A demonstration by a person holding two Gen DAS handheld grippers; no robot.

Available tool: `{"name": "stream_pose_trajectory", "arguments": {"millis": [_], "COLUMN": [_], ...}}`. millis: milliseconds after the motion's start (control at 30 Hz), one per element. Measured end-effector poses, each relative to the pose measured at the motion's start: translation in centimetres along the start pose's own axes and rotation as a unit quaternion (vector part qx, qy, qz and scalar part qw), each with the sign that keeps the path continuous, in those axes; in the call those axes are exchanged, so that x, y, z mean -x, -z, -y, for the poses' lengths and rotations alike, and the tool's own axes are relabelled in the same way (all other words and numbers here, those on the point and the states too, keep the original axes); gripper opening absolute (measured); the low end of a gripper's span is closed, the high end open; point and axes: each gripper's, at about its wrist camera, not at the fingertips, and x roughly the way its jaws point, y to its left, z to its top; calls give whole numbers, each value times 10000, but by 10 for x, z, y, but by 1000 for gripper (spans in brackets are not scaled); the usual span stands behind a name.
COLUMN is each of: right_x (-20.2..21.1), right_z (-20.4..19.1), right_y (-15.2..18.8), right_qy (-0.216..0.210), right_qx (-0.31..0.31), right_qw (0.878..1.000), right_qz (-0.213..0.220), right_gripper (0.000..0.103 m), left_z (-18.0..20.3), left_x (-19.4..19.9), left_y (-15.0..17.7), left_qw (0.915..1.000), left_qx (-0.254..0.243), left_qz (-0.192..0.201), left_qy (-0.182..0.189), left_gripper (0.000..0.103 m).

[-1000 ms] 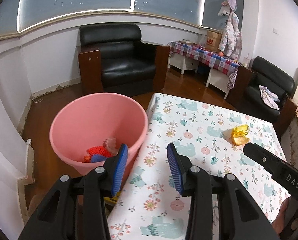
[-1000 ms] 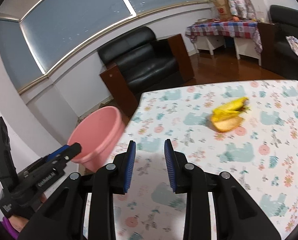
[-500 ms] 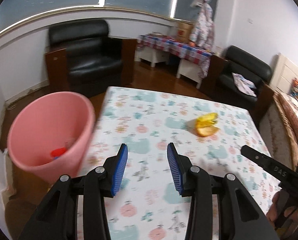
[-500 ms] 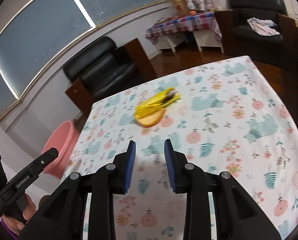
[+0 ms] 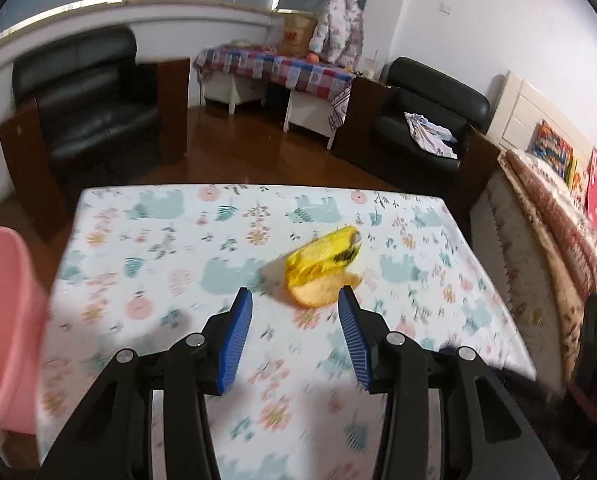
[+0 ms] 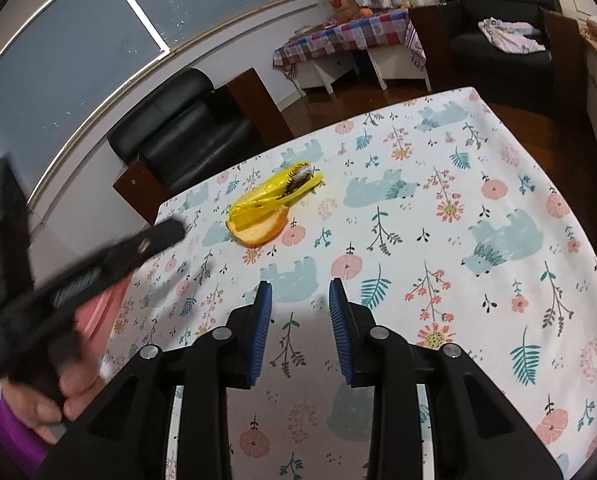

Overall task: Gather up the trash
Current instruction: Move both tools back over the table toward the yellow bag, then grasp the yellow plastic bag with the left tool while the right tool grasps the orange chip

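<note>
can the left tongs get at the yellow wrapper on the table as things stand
Probably yes. The left tongs have just been opening, nothing is between them, and they point at the yellow wrapper just ahead. The tablecloth around it is bare, and the right tongs hang back.
</note>
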Motion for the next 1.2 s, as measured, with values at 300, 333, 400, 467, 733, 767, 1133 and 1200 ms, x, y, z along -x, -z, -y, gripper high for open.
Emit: {"name": "stream_pose_trajectory", "arguments": {"millis": [300, 333, 400, 467, 733, 767, 1133, 1200], "right_x": [-1, -1, 0, 1, -9, -10, -58, -66], "right_z": [0, 0, 1, 2, 3, 1, -17, -22], "right_y": [0, -1, -1, -3, -17, -18, -41, -43], "right_qy": [-74, -75, -67, -62, -225, -226, -573, -478], "right_qx": [49, 46, 50, 32, -134, -125, -244, -148], "right_qw": [9999, 9999, 10000, 10000, 9995, 9995, 9969, 9976], "right_qz": [-63, -67, -54, -45, -178, -182, -483, -487], "right_gripper": [30, 30, 30, 30, 30, 30, 30, 30], "left_z": [13, 14, 14, 16, 19, 16, -31, -41], "left_x": [-69, -75, -86, -91, -76, -71, -14, -6], "left_y": [-31, -31, -30, -28, -19, -19, -8, -5], "left_qw": [9992, 9988, 9981, 9978, 9981, 9985, 9979, 9975], "left_qx": [-174, -213, -283, -368, -521, -449, 390, 517], "left_qz": [-310, -364, -474, -521, -342, -314, -127, -74], "left_qy": [-182, -230, -271, -191, -2, 43, 495, 472], "left_gripper": [44, 44, 44, 44, 12, 11, 10, 10]}}
